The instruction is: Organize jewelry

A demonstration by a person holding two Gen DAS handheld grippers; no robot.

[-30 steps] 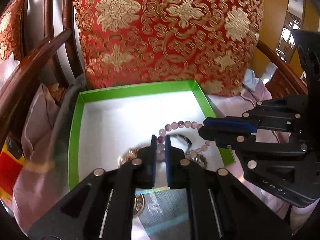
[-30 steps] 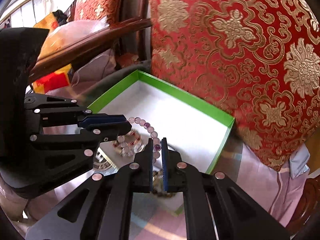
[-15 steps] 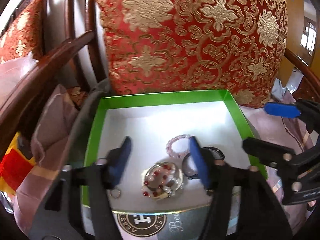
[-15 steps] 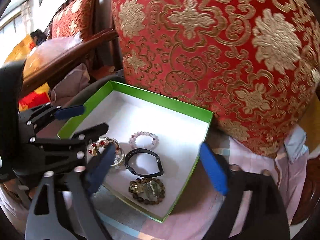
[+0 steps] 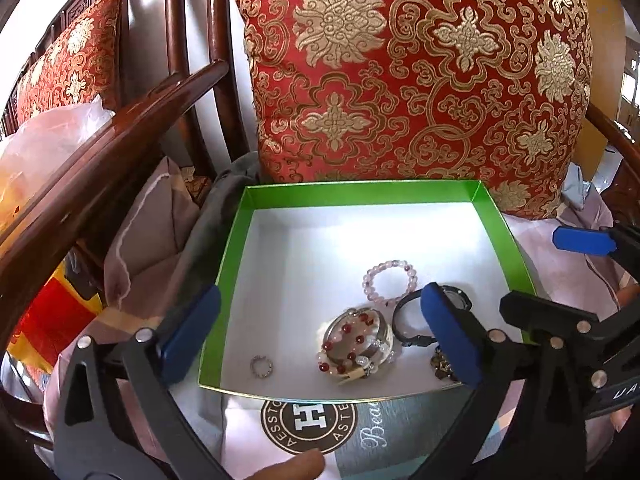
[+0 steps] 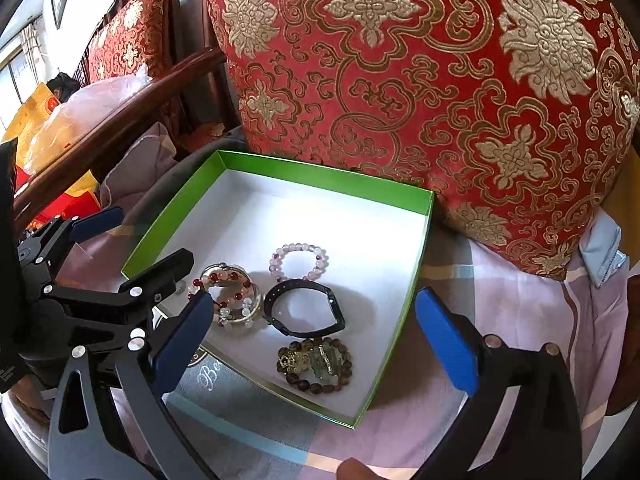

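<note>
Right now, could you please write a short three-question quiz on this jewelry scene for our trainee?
1. True or false: the left gripper and right gripper are both open and hold nothing.
2. Which piece lies nearest the box's front corner in the right wrist view? A) pink bracelet B) black band C) brown bracelet
3. Fill in: the small ring lies apart, toward the box's front ____ corner in the left wrist view.

Key: 1 true; 2 C; 3 left.
</note>
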